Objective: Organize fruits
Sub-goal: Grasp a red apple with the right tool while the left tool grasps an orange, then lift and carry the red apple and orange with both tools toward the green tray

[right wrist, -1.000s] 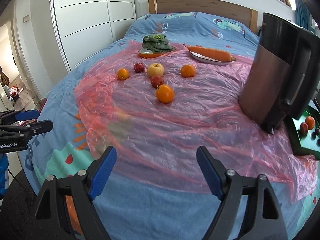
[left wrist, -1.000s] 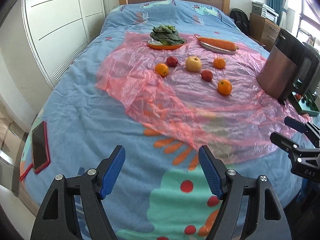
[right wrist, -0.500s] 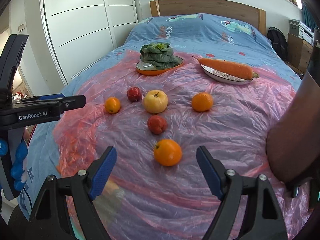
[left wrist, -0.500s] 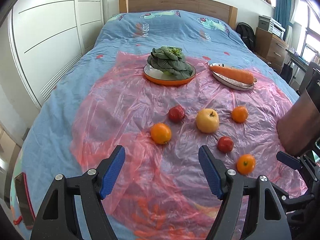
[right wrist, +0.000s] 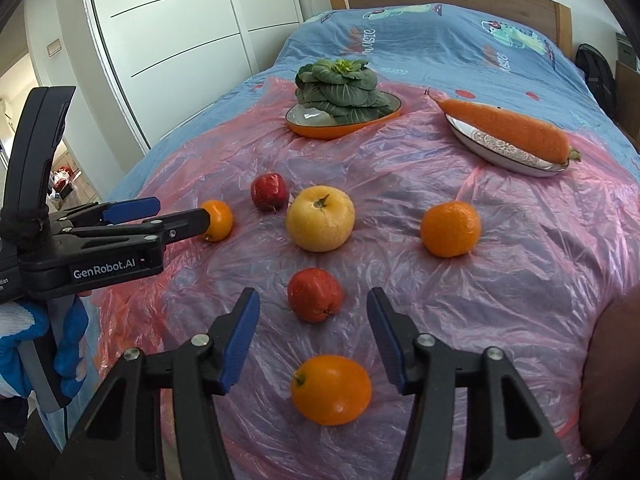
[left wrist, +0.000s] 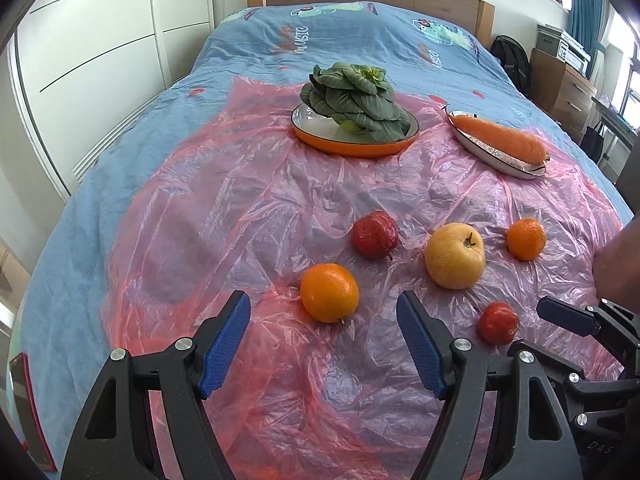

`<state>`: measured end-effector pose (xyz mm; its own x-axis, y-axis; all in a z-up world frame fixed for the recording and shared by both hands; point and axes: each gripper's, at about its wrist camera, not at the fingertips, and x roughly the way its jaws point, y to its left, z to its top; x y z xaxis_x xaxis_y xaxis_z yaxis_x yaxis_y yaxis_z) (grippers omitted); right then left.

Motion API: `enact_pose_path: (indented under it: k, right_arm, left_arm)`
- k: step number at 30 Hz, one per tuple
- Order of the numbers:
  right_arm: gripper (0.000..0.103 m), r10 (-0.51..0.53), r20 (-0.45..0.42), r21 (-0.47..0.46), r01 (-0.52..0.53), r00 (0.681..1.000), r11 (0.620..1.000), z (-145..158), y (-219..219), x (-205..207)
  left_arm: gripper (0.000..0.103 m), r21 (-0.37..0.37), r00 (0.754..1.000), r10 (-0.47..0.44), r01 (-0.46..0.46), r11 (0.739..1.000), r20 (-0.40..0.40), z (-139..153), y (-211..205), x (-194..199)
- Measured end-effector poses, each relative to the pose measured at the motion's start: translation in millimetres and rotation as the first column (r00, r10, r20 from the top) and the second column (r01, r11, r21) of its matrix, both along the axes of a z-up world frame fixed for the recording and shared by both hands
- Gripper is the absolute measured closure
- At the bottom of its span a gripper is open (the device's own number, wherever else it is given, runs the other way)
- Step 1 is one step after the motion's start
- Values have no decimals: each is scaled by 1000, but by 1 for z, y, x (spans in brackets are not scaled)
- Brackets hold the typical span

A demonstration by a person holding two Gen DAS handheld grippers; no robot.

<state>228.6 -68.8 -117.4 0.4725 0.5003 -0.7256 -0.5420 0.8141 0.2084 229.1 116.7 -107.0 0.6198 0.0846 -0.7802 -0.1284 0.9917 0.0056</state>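
Observation:
Several fruits lie on a pink plastic sheet [left wrist: 248, 208] on the bed. My left gripper [left wrist: 324, 332] is open, with an orange [left wrist: 329, 293] just ahead between its fingertips. Beyond are a red apple [left wrist: 375, 234], a yellow apple [left wrist: 455, 255], a second orange [left wrist: 526, 239] and a small red apple [left wrist: 498, 322]. My right gripper [right wrist: 313, 334] is open; a third orange [right wrist: 331, 389] lies between its fingers and the small red apple [right wrist: 315, 294] sits just past its tips. The left gripper [right wrist: 176, 218] shows at the left of the right wrist view.
An orange-rimmed plate [left wrist: 356, 144] with leafy greens [left wrist: 354, 98] and an oval dish [left wrist: 498, 156] with a carrot [left wrist: 502, 140] sit at the back of the sheet. White wardrobe doors [left wrist: 100, 60] stand left. A brown container [right wrist: 612, 380] stands at the right.
Both grippers have moved forward over the bed toward the fruit. The fruits now sit close at the fingertips. Both stay open and empty.

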Motion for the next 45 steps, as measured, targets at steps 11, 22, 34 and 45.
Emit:
enact_pose_path:
  k: [11, 22, 34, 45]
  right_arm:
    - [59, 52, -54, -14, -53, 997, 999, -17, 13, 20]
    - [74, 80, -75, -53, -84, 994, 995, -24, 22, 23]
    - [76, 85, -75, -62, -89, 994, 994, -24, 22, 21]
    - [76, 54, -41, -17, -55, 998, 998, -3, 12, 17]
  left_arm:
    - [37, -59, 999, 26, -29, 998, -43, -24, 9, 15]
    - [39, -63, 998, 29, -32, 997, -55, -33, 10, 20]
    - [71, -66, 999, -4, 1, 998, -51, -37, 14, 24]
    - [71, -56, 1000, 14, -15, 998, -25, -19, 18, 16]
